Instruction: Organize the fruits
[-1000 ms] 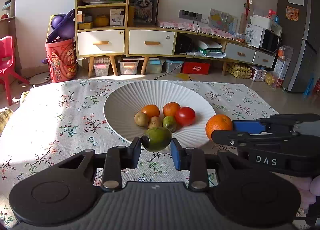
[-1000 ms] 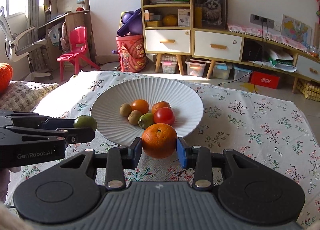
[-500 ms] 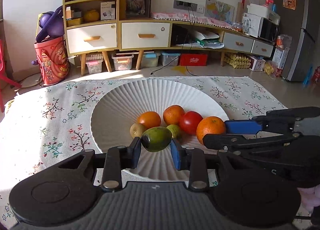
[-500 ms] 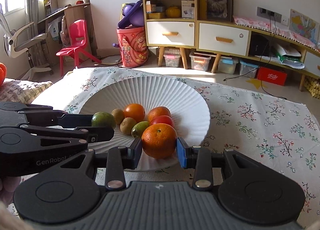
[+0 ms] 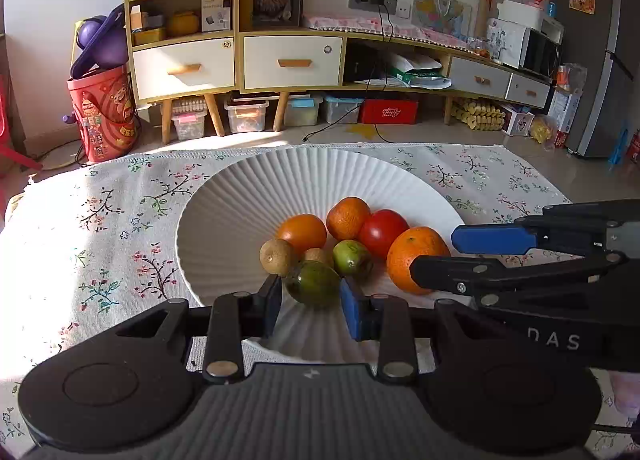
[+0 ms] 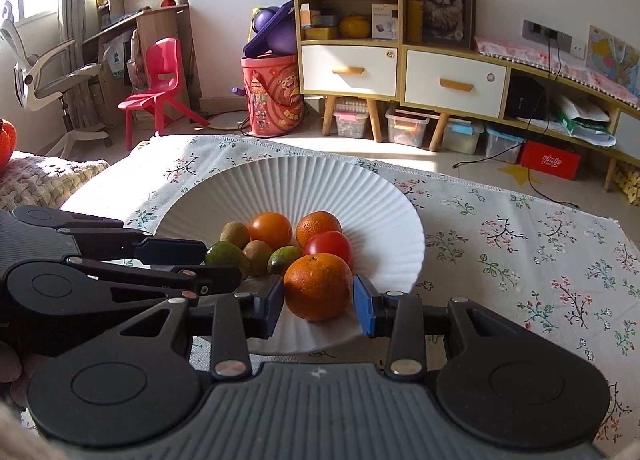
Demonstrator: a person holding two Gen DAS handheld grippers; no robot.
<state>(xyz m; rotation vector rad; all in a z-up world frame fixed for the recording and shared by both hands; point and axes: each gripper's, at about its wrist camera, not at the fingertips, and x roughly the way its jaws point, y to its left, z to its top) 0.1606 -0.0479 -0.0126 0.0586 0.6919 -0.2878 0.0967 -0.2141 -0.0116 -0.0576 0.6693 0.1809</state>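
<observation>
A white ribbed bowl (image 5: 240,204) on a floral cloth holds several fruits: a red tomato (image 5: 382,227), two small oranges, two kiwis and a green lime (image 5: 351,257). My left gripper (image 5: 312,300) is shut on a green fruit (image 5: 313,283), over the bowl's near side. My right gripper (image 6: 319,300) is shut on a large orange (image 6: 318,286), over the bowl's near right part. The large orange (image 5: 416,254) and the right gripper's fingers (image 5: 492,238) show in the left wrist view. The green fruit (image 6: 226,256) shows in the right wrist view.
The bowl (image 6: 360,188) sits mid-cloth on the floral tablecloth (image 6: 520,244). A knitted cushion (image 6: 44,180) lies at the far left. Beyond the table are a red child's chair (image 6: 160,80), a red bucket (image 6: 274,94) and a low cabinet (image 5: 288,60).
Both grippers have moved forward over the bowl, each still holding its fruit. The green fruit and the large orange are now low, close beside the fruits in the bowl.
</observation>
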